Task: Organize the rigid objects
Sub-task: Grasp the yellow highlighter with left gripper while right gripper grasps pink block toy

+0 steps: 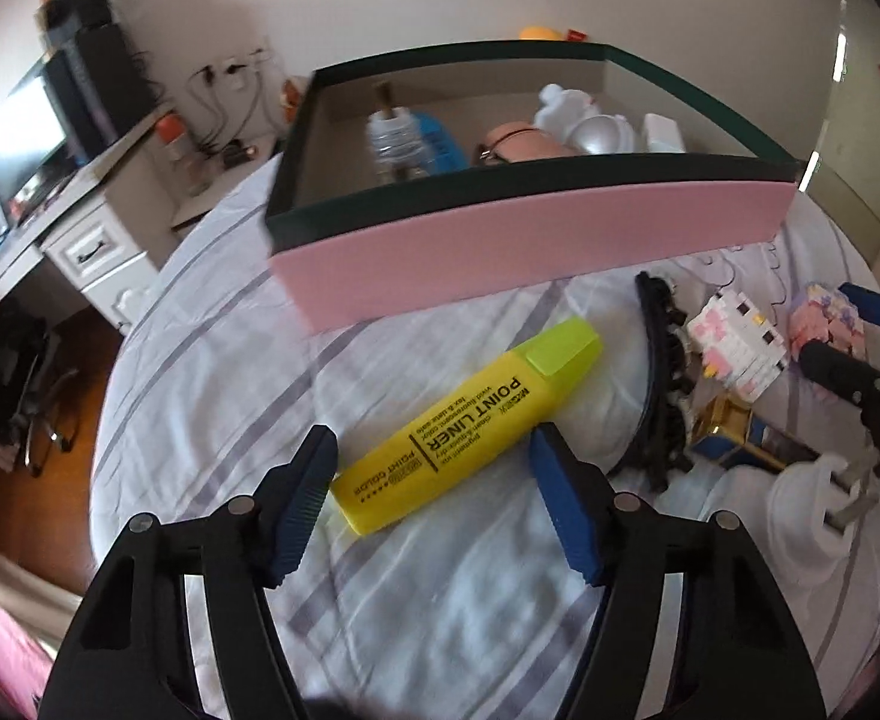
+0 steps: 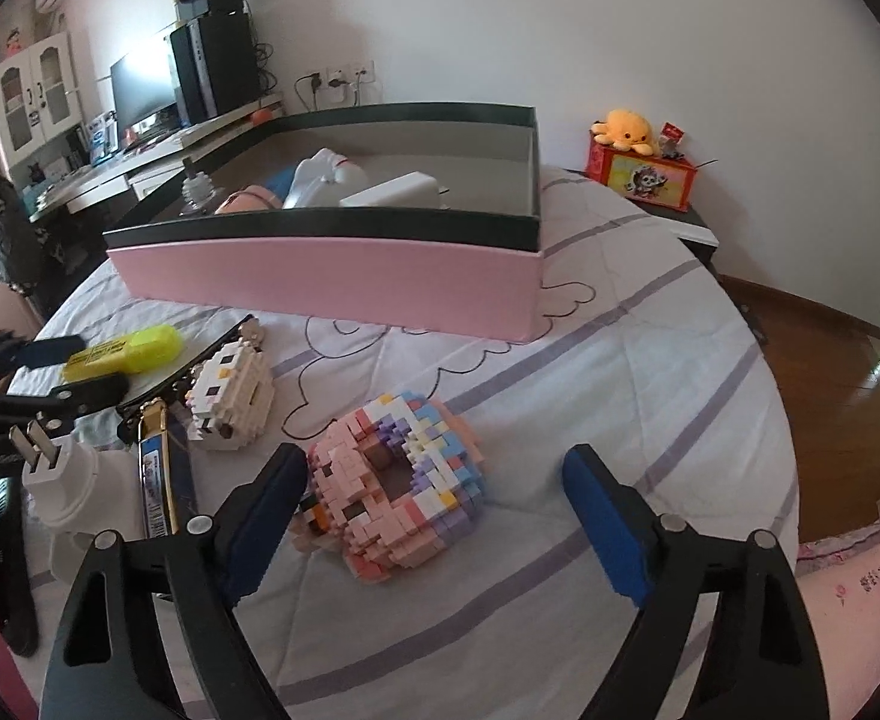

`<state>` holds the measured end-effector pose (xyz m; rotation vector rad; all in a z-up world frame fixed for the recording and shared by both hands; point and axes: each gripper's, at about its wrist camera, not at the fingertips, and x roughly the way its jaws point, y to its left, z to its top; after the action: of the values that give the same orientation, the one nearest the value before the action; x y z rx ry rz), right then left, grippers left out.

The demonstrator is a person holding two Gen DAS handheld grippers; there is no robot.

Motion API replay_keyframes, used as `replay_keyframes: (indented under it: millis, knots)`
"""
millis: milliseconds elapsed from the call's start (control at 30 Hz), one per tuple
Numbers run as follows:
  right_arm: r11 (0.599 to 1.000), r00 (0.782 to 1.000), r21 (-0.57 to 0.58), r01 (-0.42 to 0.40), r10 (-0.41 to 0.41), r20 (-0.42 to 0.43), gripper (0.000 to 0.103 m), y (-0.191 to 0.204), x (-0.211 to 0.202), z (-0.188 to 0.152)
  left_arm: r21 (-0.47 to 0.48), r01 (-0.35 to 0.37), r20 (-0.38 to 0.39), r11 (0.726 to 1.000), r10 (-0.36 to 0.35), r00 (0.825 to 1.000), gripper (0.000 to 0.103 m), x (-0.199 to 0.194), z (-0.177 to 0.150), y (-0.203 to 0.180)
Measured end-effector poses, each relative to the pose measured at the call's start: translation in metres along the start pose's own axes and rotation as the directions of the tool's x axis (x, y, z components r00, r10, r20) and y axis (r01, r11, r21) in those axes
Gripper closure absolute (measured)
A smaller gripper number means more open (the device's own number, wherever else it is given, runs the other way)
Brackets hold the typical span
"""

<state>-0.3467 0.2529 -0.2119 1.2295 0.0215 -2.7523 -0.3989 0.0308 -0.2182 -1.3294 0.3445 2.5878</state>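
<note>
The left gripper (image 1: 434, 456) points steeply down at the bed sheet (image 1: 440, 600), its 2 blue-padded fingers (image 1: 565, 516) spread to either side of the yellow highlighter (image 1: 469, 432). The left pad sits just beside the marker's butt end; whether it touches cannot be told, and the right pad stands slightly clear. The right gripper (image 2: 434, 480) also tilts down toward the sheet, jaws wide, its left finger (image 2: 266, 510) just beside the pink brick donut (image 2: 398, 480), the right finger well apart from it.
</note>
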Motion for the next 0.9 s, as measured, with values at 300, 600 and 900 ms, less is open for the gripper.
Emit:
replay_keyframes:
  millis: [300, 600, 900]
  knots:
    - [0.999, 0.999, -0.023, -0.037, 0.037, -0.012, 0.043, 0.004, 0.004, 0.001, 0.088, 0.09, 0.01, 0.992, -0.091, 0.996, 0.077, -0.007, -0.002, -0.018]
    - [0.999, 0.999, -0.022, -0.042, 0.042, -0.012, 0.043, 0.005, -0.005, -0.007, 0.058, 0.154, 0.01, 0.986, -0.155, 0.988, 0.073, -0.018, -0.014, -0.026]
    - [0.999, 0.999, -0.022, -0.033, 0.033, -0.006, 0.043, 0.004, -0.003, -0.009, 0.087, 0.137, 0.03, 0.987, -0.14, 0.99, 0.077, -0.012, -0.01, -0.032]
